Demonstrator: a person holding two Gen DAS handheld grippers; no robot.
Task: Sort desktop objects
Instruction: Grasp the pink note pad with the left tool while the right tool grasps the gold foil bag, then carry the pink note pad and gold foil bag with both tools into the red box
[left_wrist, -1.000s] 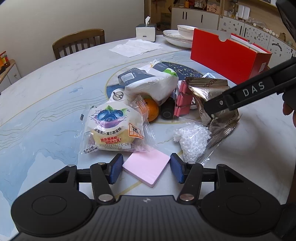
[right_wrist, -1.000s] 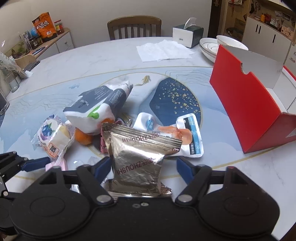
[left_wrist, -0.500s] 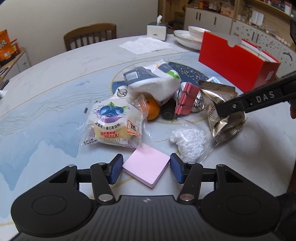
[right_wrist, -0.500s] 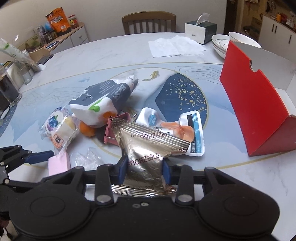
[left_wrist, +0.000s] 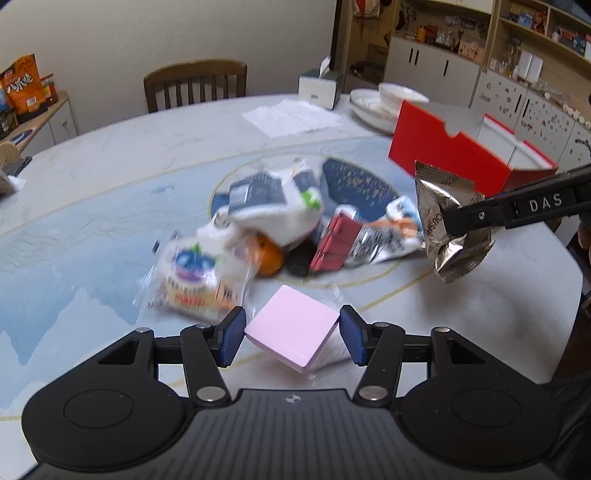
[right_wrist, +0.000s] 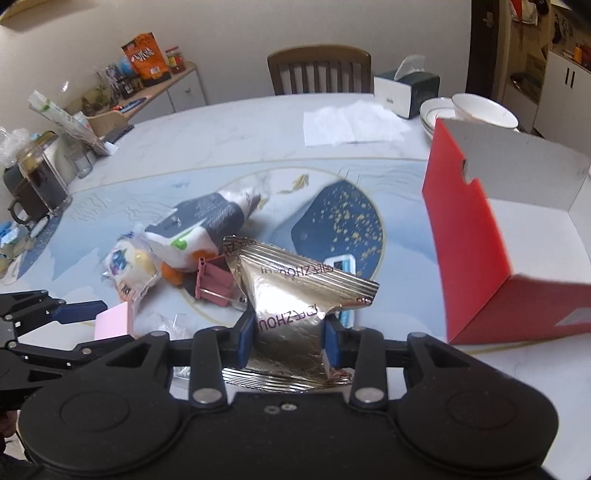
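My left gripper (left_wrist: 291, 338) is shut on a pink sticky-note pad (left_wrist: 291, 325), gripped by two corners and held tilted just above the table. My right gripper (right_wrist: 288, 339) is shut on a crumpled silver foil snack packet (right_wrist: 295, 302), held off the table near the open red box (right_wrist: 469, 258). In the left wrist view the packet (left_wrist: 443, 221) hangs from the right gripper's fingers (left_wrist: 480, 216) in front of the red box (left_wrist: 443, 155). A pile stays mid-table: a blueberry bun packet (left_wrist: 192, 277), a white and dark bag (left_wrist: 273, 206), an orange (left_wrist: 267, 254), a pink binder clip (left_wrist: 334, 243) and a white pouch (left_wrist: 388, 236).
A tissue box (right_wrist: 406, 92), stacked plates with a bowl (right_wrist: 480, 110) and a paper napkin (right_wrist: 351, 123) lie at the table's far side, with a chair (right_wrist: 317, 68) behind. A glass jug of dark drink (right_wrist: 40, 184) stands at the left edge.
The right gripper closed on the foil packet and lifted it up and right, toward the red box. The left gripper raised the pink pad off the table.
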